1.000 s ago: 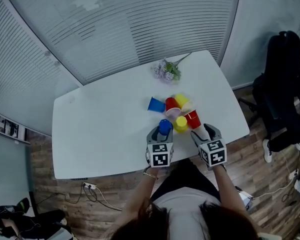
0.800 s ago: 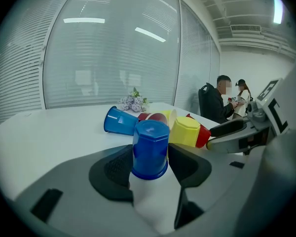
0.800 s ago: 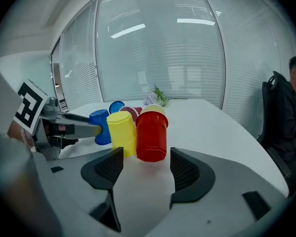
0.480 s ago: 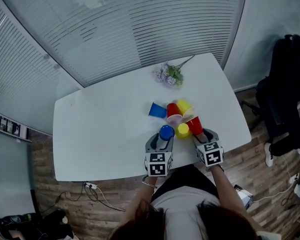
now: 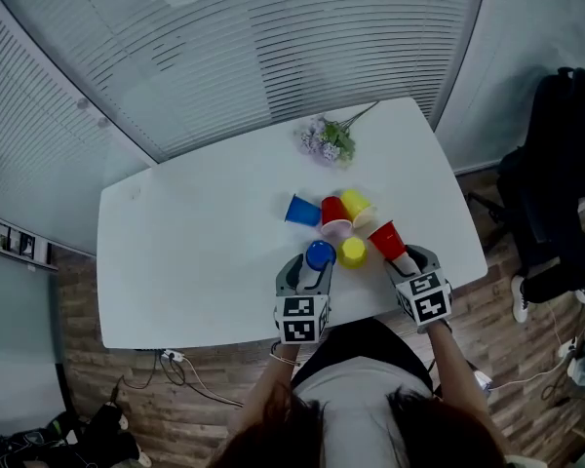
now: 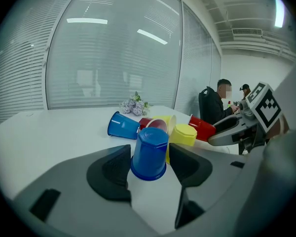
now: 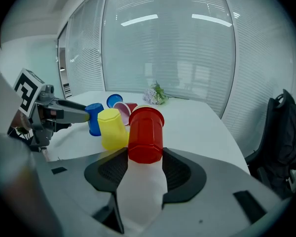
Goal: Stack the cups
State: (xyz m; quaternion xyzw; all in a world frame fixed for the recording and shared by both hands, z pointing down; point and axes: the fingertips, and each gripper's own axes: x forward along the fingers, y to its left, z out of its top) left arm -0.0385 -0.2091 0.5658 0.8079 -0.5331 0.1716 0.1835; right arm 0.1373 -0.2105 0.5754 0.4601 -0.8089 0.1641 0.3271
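Note:
An upside-down blue cup (image 6: 149, 153) (image 5: 320, 254) stands on the white table (image 5: 195, 252) between the jaws of my left gripper (image 6: 149, 163) (image 5: 312, 267). That gripper is open, with a gap on the cup's right side. My right gripper (image 7: 145, 164) (image 5: 402, 257) is closing, and its pads press the rim end of a red cup (image 7: 146, 135) (image 5: 387, 239), held base-forward and tilted. An upside-down yellow cup (image 5: 352, 252) (image 7: 111, 127) stands between the two grippers. Behind it lie a blue cup (image 5: 302, 210), a red cup (image 5: 334, 209) with a pink one (image 5: 336, 228), and a yellow cup (image 5: 356, 205).
A sprig of purple flowers (image 5: 327, 139) lies at the table's far side. A person sits in a black chair (image 5: 556, 183) off the right end. The table's near edge runs just under both grippers. A slatted glass wall stands behind the table.
The right gripper has closed on the red cup and drawn it right, away from the yellow cup, tilting it. The blue cup stays standing between the left jaws, which have spread a little.

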